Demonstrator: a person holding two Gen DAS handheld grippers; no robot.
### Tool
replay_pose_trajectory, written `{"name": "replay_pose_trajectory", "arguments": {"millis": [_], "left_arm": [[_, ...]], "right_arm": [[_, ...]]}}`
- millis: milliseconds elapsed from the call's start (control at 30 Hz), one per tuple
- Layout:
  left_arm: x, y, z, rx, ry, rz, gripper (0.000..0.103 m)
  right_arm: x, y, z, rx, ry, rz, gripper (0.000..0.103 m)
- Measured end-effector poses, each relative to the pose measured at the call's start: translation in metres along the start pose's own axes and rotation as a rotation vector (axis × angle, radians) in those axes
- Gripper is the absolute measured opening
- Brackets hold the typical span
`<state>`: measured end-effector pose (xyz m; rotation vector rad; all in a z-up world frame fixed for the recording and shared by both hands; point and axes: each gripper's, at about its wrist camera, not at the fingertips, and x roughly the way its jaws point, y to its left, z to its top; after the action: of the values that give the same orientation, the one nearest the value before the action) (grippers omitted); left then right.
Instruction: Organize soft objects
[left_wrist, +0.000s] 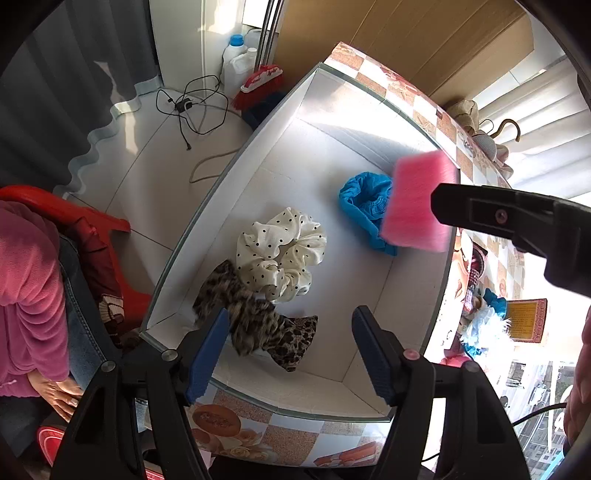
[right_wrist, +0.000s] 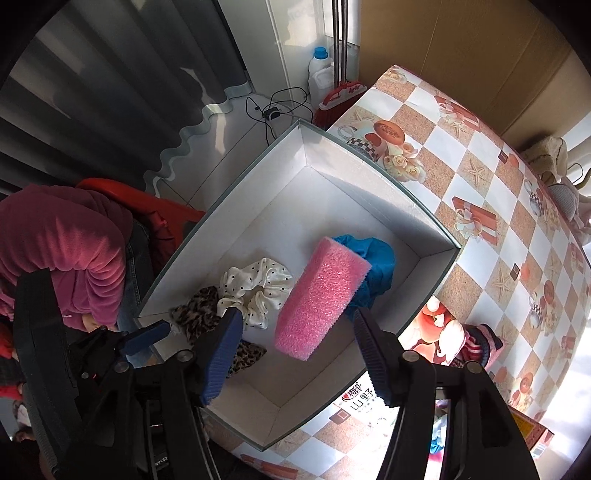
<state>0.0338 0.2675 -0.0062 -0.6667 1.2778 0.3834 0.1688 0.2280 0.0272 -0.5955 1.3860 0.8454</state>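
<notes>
Above a white box (right_wrist: 436, 254) set on a checked worktop (right_wrist: 491, 206), the right tool (right_wrist: 295, 350) hangs with its fingers spread wide; a pink sponge (right_wrist: 319, 299) sits in the air just past them, touching neither, over the box floor. The left tool (left_wrist: 291, 354) is likewise wide and holds nothing. Inside the box, a leopard-print scrunchie (left_wrist: 258, 325) lies nearest at 7 o'clock, touching a cream polka-dot scrunchie (left_wrist: 280, 251) at the centre. A blue cloth (left_wrist: 364, 205) sits farther off at 2 o'clock, partly behind the sponge. Beyond, at 11 o'clock, a red broom (left_wrist: 260, 86) and white bottles (left_wrist: 236, 55) stand on the floor.
</notes>
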Motion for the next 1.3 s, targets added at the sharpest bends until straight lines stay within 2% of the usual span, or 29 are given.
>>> {"name": "replay_pose_trajectory", "arguments": {"millis": [300, 433, 567, 767, 900, 1133, 1300], "left_arm": [[-0.002, -0.013, -0.004, 0.044, 0.009, 0.011, 0.075], [-0.005, -0.028, -0.007, 0.095, 0.002, 0.014, 0.075], [-0.008, -0.048, -0.013, 0.153, 0.004, 0.009, 0.075], [-0.009, -0.104, -0.031, 0.339, -0.002, 0.031, 0.075], [-0.005, -0.140, -0.048, 0.465, 0.013, 0.029, 0.075], [0.008, -0.195, -0.081, 0.647, 0.058, 0.015, 0.075], [0.017, -0.221, -0.100, 0.744, 0.092, 0.004, 0.075]], "right_arm": [[-0.018, -0.021, -0.024, 0.081, -0.030, 0.009, 0.066], [-0.030, -0.030, -0.053, 0.084, -0.057, -0.002, 0.066], [-0.042, -0.042, -0.093, 0.069, -0.089, -0.057, 0.066], [-0.050, -0.068, -0.166, 0.105, -0.121, -0.119, 0.066], [-0.046, -0.087, -0.210, 0.184, -0.099, -0.127, 0.066], [-0.037, -0.129, -0.278, 0.373, -0.061, -0.121, 0.066], [-0.030, -0.162, -0.315, 0.534, -0.049, -0.098, 0.066]]}}
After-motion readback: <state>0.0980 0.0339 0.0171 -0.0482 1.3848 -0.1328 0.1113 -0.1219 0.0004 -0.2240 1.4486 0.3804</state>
